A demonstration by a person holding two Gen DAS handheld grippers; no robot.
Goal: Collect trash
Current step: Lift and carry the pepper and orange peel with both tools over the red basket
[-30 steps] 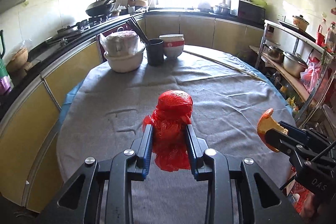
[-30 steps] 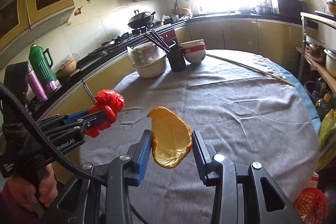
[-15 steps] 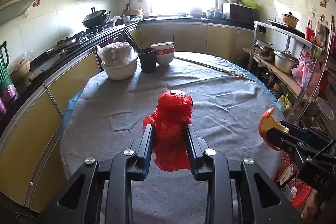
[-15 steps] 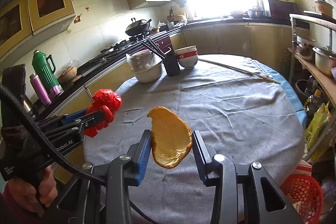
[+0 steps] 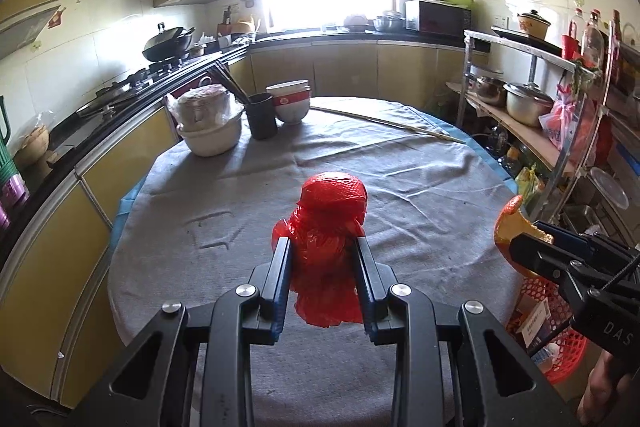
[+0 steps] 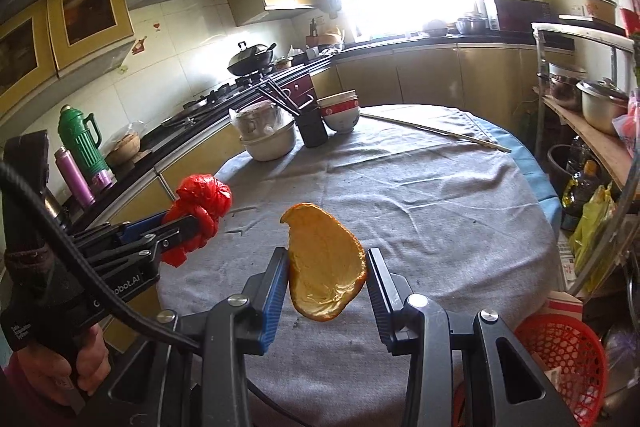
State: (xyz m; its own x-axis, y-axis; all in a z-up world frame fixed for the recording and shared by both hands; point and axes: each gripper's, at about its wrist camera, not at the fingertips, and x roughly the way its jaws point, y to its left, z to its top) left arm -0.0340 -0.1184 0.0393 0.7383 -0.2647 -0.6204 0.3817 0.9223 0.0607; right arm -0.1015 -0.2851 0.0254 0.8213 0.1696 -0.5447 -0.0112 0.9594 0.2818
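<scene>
Here, low in the centre of the left wrist view, the left gripper pinches a crumpled red plastic bag between its blue-lined pads; the bag is glossy and wrinkled, topped by a rounded knob with a fine mesh-like texture, and hangs above the grey cloth covering the round table. In the right wrist view the right gripper clamps a curved piece of orange peel, its pale, moist inner side facing the camera and a thin orange rim round the edge. Both gripper bodies are matte black with silver bolts. At the lower left of the right wrist view the left gripper's side reads "obot.AI", the first letter covered by a black cable; at the lower right of the left wrist view the right gripper's body reads "DAS". A red plastic mesh basket sits beyond the table edge at the lower right, holding cartons with print too small to read. Toward the upper left of the table stand a wrapped pot in a white basin, a dark cup with chopsticks and stacked red-banded bowls, with a long thin stick lying to their right. A metal rack with steel pots fills the right side.
</scene>
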